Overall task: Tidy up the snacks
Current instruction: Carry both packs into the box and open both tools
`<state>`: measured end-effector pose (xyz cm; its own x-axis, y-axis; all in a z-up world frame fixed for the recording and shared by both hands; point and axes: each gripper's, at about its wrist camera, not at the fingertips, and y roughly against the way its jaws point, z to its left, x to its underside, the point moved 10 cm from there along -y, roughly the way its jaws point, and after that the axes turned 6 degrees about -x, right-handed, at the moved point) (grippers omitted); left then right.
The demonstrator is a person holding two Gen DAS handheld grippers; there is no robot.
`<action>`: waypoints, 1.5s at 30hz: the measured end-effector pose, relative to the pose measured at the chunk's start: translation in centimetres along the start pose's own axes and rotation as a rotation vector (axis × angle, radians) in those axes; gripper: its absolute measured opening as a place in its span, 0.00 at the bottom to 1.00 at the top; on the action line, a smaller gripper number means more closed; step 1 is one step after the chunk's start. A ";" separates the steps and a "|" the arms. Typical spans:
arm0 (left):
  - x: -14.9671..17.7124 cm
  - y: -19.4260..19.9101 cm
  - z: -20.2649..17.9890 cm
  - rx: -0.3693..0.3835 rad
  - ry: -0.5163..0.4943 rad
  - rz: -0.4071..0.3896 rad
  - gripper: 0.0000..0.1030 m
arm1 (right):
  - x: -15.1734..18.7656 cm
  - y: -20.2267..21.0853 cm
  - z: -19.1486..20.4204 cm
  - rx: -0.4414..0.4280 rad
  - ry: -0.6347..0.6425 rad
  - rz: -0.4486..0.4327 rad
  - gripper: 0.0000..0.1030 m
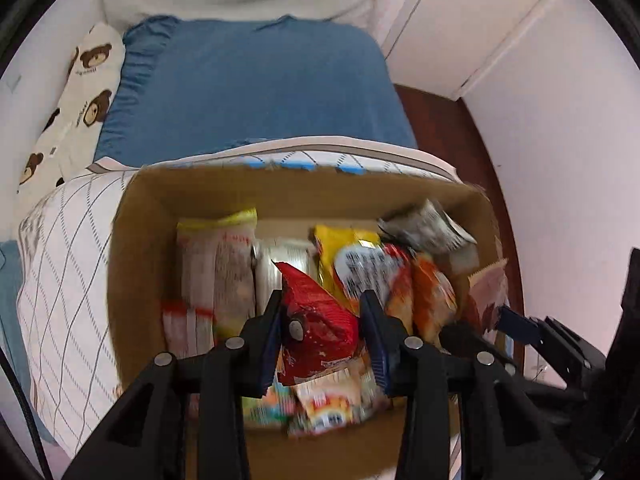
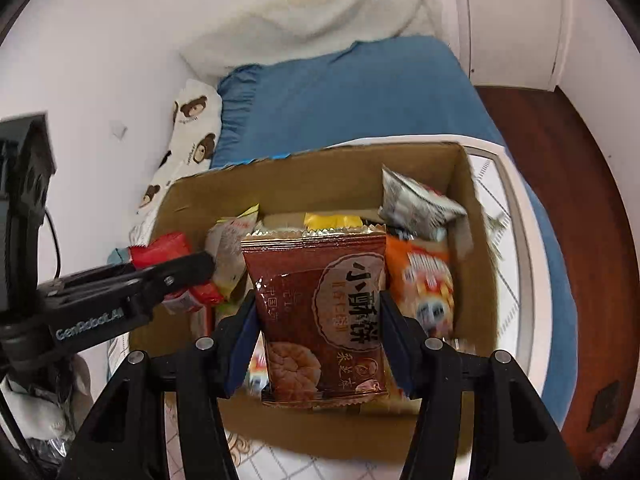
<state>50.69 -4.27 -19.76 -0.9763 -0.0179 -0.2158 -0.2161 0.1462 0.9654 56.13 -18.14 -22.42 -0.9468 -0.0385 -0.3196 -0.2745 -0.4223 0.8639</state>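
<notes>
A cardboard box (image 1: 136, 264) sits on the bed, holding several snack packets. My left gripper (image 1: 324, 312) is shut on a red snack packet (image 1: 320, 320) and holds it over the box. It also shows in the right wrist view (image 2: 180, 272) at the left, with the red packet (image 2: 168, 248) in it. My right gripper (image 2: 318, 312) is shut on a brown biscuit packet (image 2: 320, 312) with Chinese lettering, upright above the box (image 2: 476, 280). A corner of that brown packet (image 1: 486, 284) shows at the right of the left wrist view.
In the box lie a yellow packet (image 1: 332, 252), an orange packet (image 2: 428, 280), a grey packet (image 2: 416, 200) and pale packets (image 1: 216, 264). The bed has a blue sheet (image 1: 256, 88), a striped quilt (image 1: 68, 264) and a bear-print pillow (image 1: 80, 92). White wardrobe doors (image 1: 480, 20) stand at right.
</notes>
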 end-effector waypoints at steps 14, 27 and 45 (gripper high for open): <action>-3.3 -5.0 1.7 -0.079 0.007 0.049 0.87 | -3.0 -8.6 -2.7 0.086 -0.047 0.124 0.97; 0.1 -3.7 2.1 -0.144 -0.001 0.020 0.87 | 0.6 -7.0 -3.7 0.193 -0.029 0.124 0.97; 8.0 6.5 0.2 -0.229 -0.032 -0.218 0.87 | 6.0 4.0 -0.4 0.215 0.052 -0.067 0.98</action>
<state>41.45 -3.25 -15.21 -0.9065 0.0071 -0.4222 -0.4212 -0.0844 0.9030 49.38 -20.43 -21.00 -0.9169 -0.0663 -0.3936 -0.3708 -0.2233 0.9015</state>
